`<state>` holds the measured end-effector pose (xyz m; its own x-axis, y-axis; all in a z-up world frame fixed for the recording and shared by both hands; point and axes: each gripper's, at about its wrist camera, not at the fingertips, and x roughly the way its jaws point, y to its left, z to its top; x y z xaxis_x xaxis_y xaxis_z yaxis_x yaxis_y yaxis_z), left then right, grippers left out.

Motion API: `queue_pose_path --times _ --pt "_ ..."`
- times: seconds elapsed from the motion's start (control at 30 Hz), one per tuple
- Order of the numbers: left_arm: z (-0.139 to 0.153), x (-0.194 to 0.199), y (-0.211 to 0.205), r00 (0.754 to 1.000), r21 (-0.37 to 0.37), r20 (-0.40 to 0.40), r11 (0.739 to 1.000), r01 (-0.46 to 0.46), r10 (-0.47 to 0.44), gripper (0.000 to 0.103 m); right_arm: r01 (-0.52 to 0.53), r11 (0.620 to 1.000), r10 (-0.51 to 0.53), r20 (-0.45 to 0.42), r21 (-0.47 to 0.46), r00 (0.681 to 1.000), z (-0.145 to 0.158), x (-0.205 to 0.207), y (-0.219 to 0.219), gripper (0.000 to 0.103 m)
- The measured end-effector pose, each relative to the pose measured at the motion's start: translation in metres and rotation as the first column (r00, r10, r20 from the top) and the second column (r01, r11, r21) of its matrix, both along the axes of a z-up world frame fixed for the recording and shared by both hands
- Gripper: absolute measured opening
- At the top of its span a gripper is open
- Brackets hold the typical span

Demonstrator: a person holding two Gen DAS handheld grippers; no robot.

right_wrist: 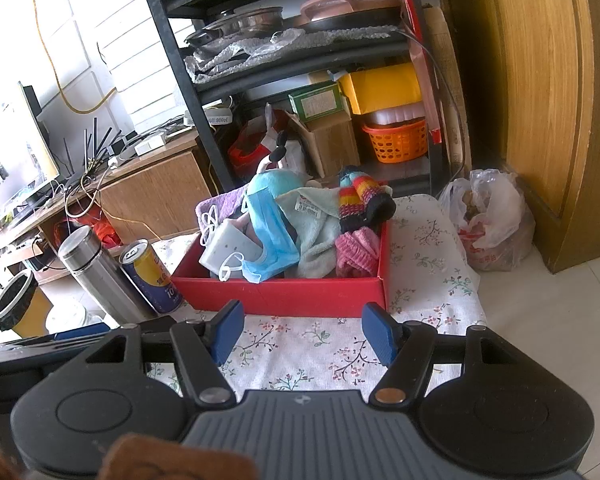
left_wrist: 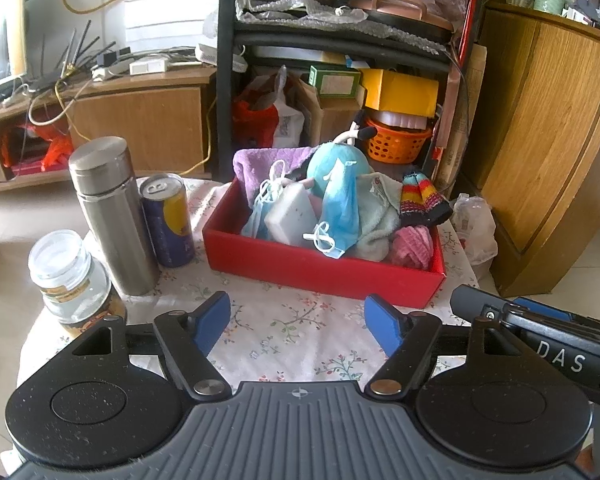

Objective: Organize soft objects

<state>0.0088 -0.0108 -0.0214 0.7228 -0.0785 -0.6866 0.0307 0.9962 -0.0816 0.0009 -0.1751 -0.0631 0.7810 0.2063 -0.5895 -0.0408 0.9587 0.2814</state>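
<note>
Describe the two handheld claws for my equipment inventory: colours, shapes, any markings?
Both look alike. The left claw has two blue rectangular pads on black linkage arms pinned with metal rivets, round black side housings, and a ribbed grey body bearing a small compass-like emblem. The right claw matches; seen from the left wrist view, its black side carries white letters "DAS".

My left gripper sits low in the centre of its own view, angled downward, its two blue-padded fingers spread wide with nothing between them. My right gripper holds the same downward tilt at the bottom centre of its view, blue pads apart and gripping nothing. Part of the right gripper's black body pokes in at the lower right edge of the left view, and the left one shows as a dark bar at the lower left edge of the right view.
</note>
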Motion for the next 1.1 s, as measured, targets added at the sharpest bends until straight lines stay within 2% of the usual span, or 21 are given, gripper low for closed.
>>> queue_pose_path --times 0.57,0.7,0.93,1.1 --pt "0.0015 -0.0021 0.0004 0.999 0.028 0.039 1.0 -0.001 0.0 0.078 0.006 1.0 -0.006 0.009 0.007 1.0 0.0032 -0.0002 -0.0008 0.037" --pt "0.0014 -0.0044 0.0015 0.998 0.018 0.061 1.0 0.0 -0.001 0.078 0.006 1.0 -0.006 0.013 0.017 1.0 0.003 -0.0013 -0.0004 0.037" --pt "0.0043 -0.008 -0.001 0.994 0.046 0.105 0.999 0.001 -0.006 0.078 0.01 0.999 -0.01 0.015 0.041 1.0 0.0027 -0.0028 -0.0009 0.037" --pt "0.0038 -0.0018 0.0027 0.998 0.039 0.061 0.999 -0.014 0.012 0.09 0.013 0.999 -0.014 0.025 0.042 1.0 0.0041 -0.0034 -0.0013 0.037"
